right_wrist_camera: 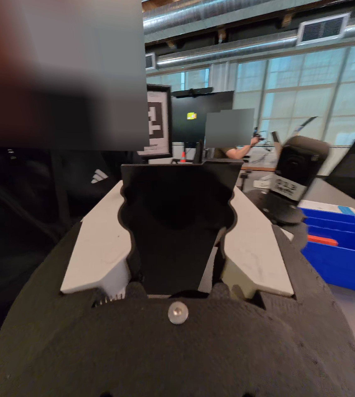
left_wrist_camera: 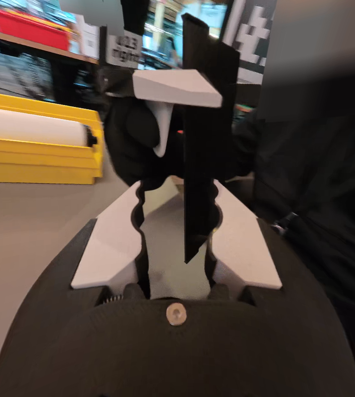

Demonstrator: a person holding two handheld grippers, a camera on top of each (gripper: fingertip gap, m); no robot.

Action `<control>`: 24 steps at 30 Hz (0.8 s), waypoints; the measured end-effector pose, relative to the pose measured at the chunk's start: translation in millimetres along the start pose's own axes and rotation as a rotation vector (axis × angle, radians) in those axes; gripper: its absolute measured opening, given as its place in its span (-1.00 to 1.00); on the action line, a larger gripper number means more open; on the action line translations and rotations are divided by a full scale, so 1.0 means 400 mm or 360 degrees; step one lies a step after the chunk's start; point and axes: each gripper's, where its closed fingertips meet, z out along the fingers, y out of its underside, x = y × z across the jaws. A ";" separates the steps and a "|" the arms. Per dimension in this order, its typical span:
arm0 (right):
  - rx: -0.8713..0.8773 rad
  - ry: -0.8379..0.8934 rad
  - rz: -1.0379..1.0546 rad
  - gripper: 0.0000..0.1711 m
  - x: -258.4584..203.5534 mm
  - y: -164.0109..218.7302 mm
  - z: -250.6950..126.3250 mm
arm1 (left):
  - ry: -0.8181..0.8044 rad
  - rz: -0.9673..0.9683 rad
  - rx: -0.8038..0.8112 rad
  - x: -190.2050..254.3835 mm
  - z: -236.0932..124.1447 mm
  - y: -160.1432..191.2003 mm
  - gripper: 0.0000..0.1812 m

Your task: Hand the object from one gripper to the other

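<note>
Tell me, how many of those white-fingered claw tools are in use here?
2. The left gripper is open, its fingers on either side of the black panel. The right gripper is clamped on that same panel. No other shows.

Both views are bright enough, lit evenly with soft, weak shadows. In the right wrist view daylight comes through the large window wall [right_wrist_camera: 301, 103] at the back, and the ceiling ducts [right_wrist_camera: 226, 12] show pale sheen. The wide-angle lens bends straight lines near the edges. The left wrist view is smeared by motion: the shelf [left_wrist_camera: 32, 43] and yellow bin [left_wrist_camera: 43, 150] streak sideways, while the near white fingers [left_wrist_camera: 112, 240] stay fairly sharp. In the right wrist view the blue bin [right_wrist_camera: 339, 253] blurs at its edge. The black object [right_wrist_camera: 178, 214] reads as a flat, detailless dark mass.
</note>
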 end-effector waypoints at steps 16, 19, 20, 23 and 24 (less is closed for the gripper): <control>0.0192 0.1539 -0.0139 0.03 0.317 -0.081 -0.247 | -0.1515 0.0405 -0.0105 -0.210 -0.067 0.057 -0.29; 0.0187 0.1625 -0.0166 0.02 0.319 -0.078 -0.243 | -0.1582 0.0419 -0.0134 -0.231 -0.065 0.073 -0.54; 0.0179 0.1641 -0.0170 0.01 0.319 -0.076 -0.240 | -0.1590 0.0429 -0.0128 -0.233 -0.064 0.073 -0.64; 0.0185 0.1688 -0.0184 0.01 0.316 -0.074 -0.237 | -0.1614 0.0446 -0.0118 -0.238 -0.066 0.072 -0.91; 0.0187 0.1709 -0.0187 0.01 0.317 -0.074 -0.239 | -0.1622 0.0452 -0.0126 -0.240 -0.067 0.073 -0.93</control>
